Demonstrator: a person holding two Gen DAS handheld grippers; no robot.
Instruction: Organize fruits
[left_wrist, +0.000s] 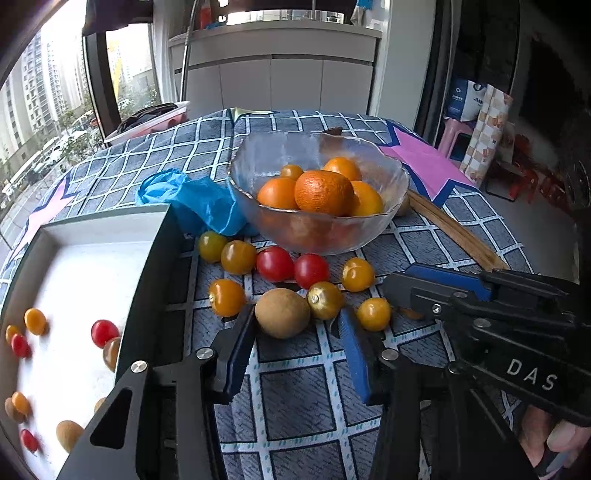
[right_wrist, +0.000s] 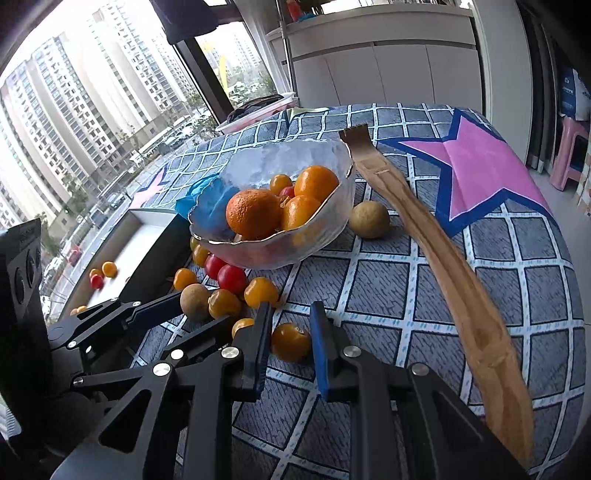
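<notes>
Between the right hand-held gripper's (right_wrist: 289, 349) blue pads, a glossy orange-yellow tomato (right_wrist: 290, 341).

I read: cloth (left_wrist: 295, 398) grey-blue, white grid, pink stars | tomatoes (left_wrist: 275, 263) red, yellow | bowl (left_wrist: 391, 177) clear | tray (left_wrist: 92, 266) white

Checked blue tablecloth (right_wrist: 388, 295); on it glass bowl (right_wrist: 332, 221), white tray (left_wrist: 110, 229), loose cherry tomatoes (left_wrist: 275, 263), wooden back-scratcher (right_wrist: 443, 258)

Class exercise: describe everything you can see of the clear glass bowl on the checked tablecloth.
The clear glass bowl has a textured, wavy wall and a thin gold-looking rim. It stands upright on the blue checked tablecloth, holding oranges and a few small tomatoes. A crumpled blue plastic glove lies against its left side; loose cherry tomatoes crowd its front.
</notes>
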